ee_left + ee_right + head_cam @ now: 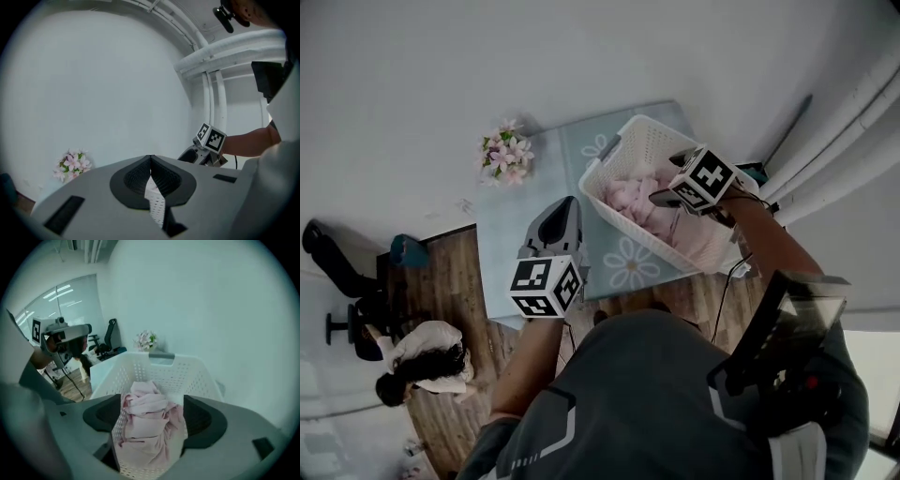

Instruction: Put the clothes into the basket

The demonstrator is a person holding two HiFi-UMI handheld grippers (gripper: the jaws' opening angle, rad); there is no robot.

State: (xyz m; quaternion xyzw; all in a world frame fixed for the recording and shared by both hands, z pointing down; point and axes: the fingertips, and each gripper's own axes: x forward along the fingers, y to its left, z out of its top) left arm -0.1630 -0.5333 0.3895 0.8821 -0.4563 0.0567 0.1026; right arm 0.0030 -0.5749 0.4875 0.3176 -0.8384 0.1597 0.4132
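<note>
We see the pink clothes (140,404) lying inside the white basket (187,373) on the surface (511,211). Our right tool (151,416) hangs above them, spread and empty. Our left tool (151,161), pressed together, is beside the basket.

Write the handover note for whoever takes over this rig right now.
Left gripper: shut, holding nothing, over the mat beside the basket.
Right gripper: open and empty, above the basket, pointing down into it.
Pink clothes: bunched inside the basket, which stands on the flowered mat.
Done: those clothes are in the basket.
Left: no other clothes show on the mat. Check around it; the job is likely finished.
</note>
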